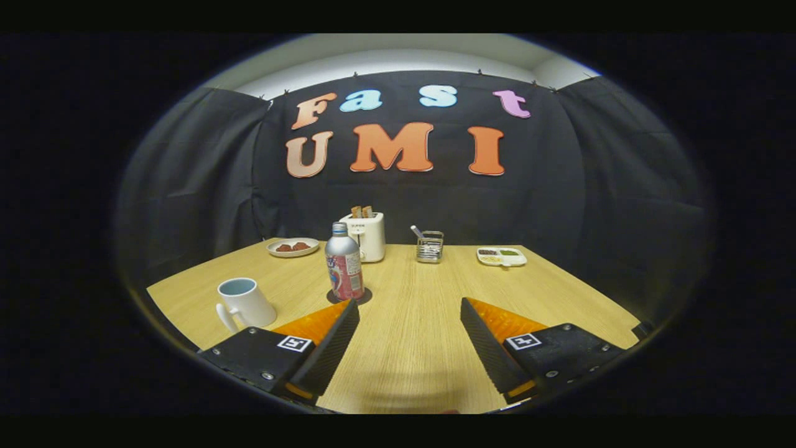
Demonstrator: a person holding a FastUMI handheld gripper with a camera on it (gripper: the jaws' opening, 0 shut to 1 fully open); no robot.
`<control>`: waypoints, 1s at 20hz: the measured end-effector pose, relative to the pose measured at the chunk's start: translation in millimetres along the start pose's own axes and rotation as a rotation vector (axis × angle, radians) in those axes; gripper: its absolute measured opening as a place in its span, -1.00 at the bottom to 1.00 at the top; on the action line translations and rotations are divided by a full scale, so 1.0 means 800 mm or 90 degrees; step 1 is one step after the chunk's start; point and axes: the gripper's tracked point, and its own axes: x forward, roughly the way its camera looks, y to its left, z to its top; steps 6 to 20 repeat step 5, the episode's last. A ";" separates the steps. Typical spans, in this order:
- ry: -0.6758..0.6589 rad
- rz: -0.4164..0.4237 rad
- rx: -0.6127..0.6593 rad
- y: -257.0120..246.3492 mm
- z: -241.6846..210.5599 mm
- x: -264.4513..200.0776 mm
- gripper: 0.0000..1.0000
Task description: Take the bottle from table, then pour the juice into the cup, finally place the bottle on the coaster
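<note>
Tongs: the tongs (410, 308) are spread wide and hold nothing; bare wood lies between the two fingers.
Open room: a broad strip of counter (410, 348) runs free from between the fingers toward 12 o'clock, up to the things along the far edge.
Edges: the counter's left edge passes close behind the cup; the far edge meets the black cloth wall.
Bottle: the bottle (344, 264) stands upright on a dark round coaster (364, 297), just ahead of the left finger's tip, at about 11 o'clock. Metal body, narrow neck, cap on, printed label.
Cup: the cup (245, 303) is a glossy white mug, handle toward the viewer, at 10 o'clock beside the left finger, apart from the bottle.
Far row: a plate of food (292, 247), a white toaster (367, 236) holding slices, a wire holder (430, 246), a divided tray (501, 256).
</note>
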 end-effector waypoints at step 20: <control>-0.015 -0.022 0.030 -0.022 -0.022 -0.036 0.95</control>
